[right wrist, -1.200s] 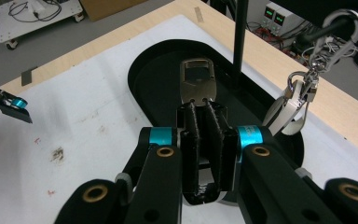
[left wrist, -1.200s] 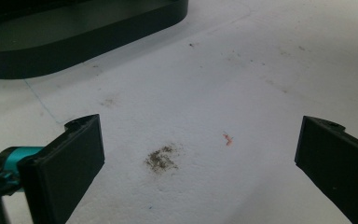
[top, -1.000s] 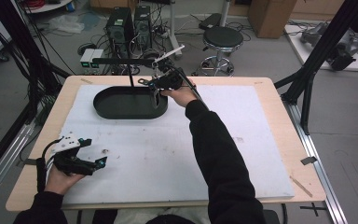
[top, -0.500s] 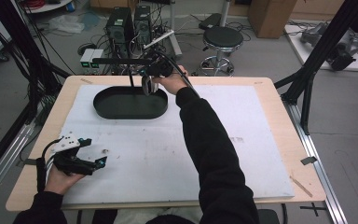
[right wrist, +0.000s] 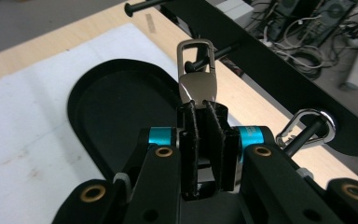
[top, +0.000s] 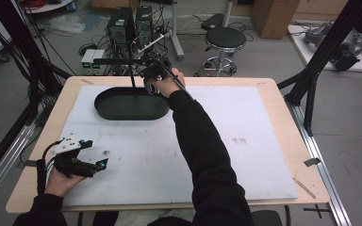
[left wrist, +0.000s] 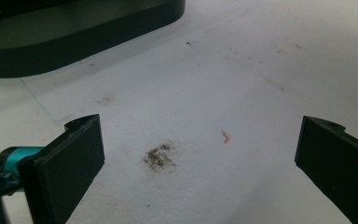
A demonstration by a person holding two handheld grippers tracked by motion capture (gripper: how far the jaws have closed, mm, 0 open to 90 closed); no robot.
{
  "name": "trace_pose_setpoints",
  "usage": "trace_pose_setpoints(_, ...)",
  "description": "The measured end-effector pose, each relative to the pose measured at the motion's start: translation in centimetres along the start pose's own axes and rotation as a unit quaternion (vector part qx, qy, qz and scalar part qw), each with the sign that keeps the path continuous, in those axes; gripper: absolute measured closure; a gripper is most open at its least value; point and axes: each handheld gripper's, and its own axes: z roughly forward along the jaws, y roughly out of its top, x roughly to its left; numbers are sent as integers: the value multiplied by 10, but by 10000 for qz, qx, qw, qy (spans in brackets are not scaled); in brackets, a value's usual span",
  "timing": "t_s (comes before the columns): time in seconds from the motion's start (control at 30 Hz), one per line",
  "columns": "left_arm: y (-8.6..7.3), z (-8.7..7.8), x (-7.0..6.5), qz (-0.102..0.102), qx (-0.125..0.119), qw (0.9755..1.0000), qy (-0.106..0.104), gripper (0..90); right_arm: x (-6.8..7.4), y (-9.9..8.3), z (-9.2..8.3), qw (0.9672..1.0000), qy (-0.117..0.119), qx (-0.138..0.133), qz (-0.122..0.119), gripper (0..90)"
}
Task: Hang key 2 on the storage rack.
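High view: the right gripper (top: pixel 152 74) is reaching over the far edge of the table (top: pixel 273 89), just beyond the black oval base (top: pixel 131 104) of a stand whose upright post (top: pixel 133 75) is carrying a horizontal bar (top: pixel 118 60). The gripper is sitting level with that bar; what it holds is too small to make out here. The left gripper (top: pixel 99 165) is resting in the person's left hand (top: pixel 61 179) on the white mat (top: pixel 245 141) near the front left corner, well apart from the stand.

Left gripper view: the left gripper (left wrist: pixel 198 154) is standing wide open with nothing between its jaws. Below the gap, the mat is showing a brown smudge (left wrist: pixel 159 156) and a small red mark (left wrist: pixel 225 136). The base's edge (left wrist: pixel 74 32) is lying farther off at upper left.

Right gripper view: the right gripper (right wrist: pixel 204 140) is pinched tight on the lower body of a silver metal clasp (right wrist: pixel 197 79), which is projecting straight up from the jaw tips. The clasp's open loop is sitting around or directly in front of a black peg (right wrist: pixel 219 52) on the bar; which of the two cannot be told. A second silver clip (right wrist: pixel 307 125) is hanging on another peg to the right, apart from the gripper.
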Motion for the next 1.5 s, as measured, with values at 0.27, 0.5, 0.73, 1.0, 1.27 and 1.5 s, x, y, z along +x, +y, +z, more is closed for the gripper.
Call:
trace_pose_setpoints(0.27,0,0,1,-11,-6,10000,9,17,6,-1,8,9995,-279,118,-97,833)
trace_pose_setpoints(0.5,0,1,1,-12,-3,10000,4,17,9,-1,16,9991,-402,124,-46,826)
trace_pose_setpoints(0.73,0,2,1,-17,0,10000,-3,17,11,-1,18,9984,-557,92,-17,826)
trace_pose_setpoints(1.0,0,1,1,-9,-17,10000,7,18,10,-3,29,9974,-656,74,283,819)
trace_pose_setpoints(1.27,0,1,1,-11,2,10000,-14,17,17,-7,32,9998,147,142,-16,422)
trace_pose_setpoints(1.5,0,1,0,12,5,10000,1,17,15,-37,25,9993,171,336,-24,95)
